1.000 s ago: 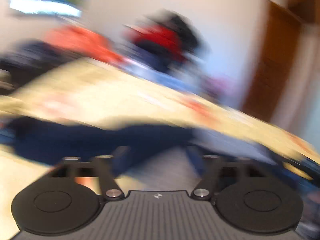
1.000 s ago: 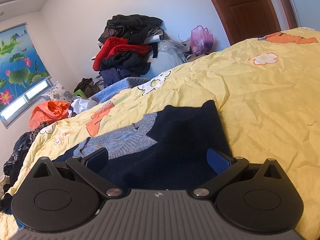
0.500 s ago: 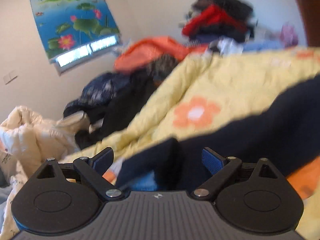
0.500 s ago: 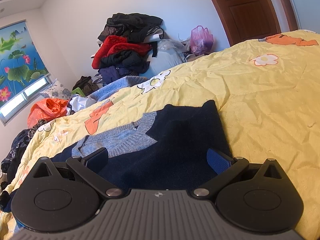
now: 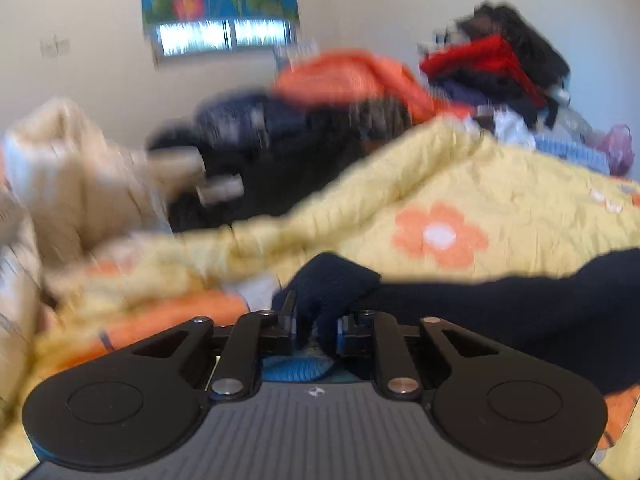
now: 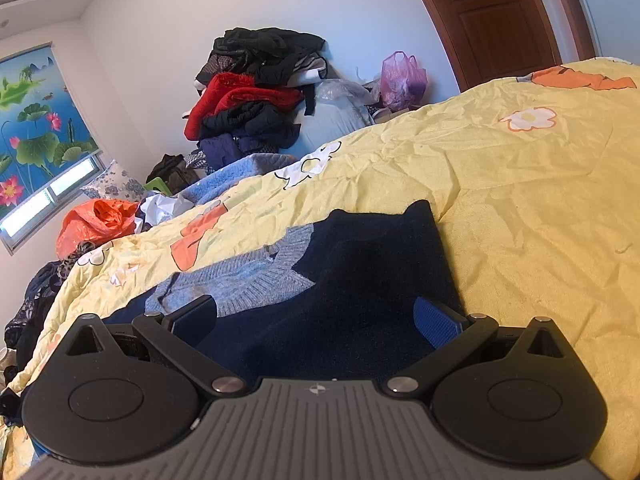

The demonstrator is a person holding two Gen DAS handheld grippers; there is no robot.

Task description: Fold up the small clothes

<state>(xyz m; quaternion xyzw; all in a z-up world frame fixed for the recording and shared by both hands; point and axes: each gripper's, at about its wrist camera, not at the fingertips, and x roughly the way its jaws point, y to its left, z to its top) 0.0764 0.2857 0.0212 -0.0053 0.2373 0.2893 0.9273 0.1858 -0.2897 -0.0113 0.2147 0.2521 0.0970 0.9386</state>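
Left gripper (image 5: pixel 316 330), open a moment ago, is now clamping the navy sweater's (image 6: pixel 360 280) sleeve end (image 5: pixel 332 284) on the yellow quilt (image 6: pixel 540 184), readying a fold, while right gripper (image 6: pixel 316 320) is hovering open over the sweater.

Surface I see: bed, yellow flowered quilt (image 6: pixel 520 184) | lying on it: navy sweater (image 6: pixel 360 280) with grey-blue knit trim, spread flat

My left view smears with motion blur; daylight glares through the window (image 5: pixel 224 38), and my right view stays sharp.
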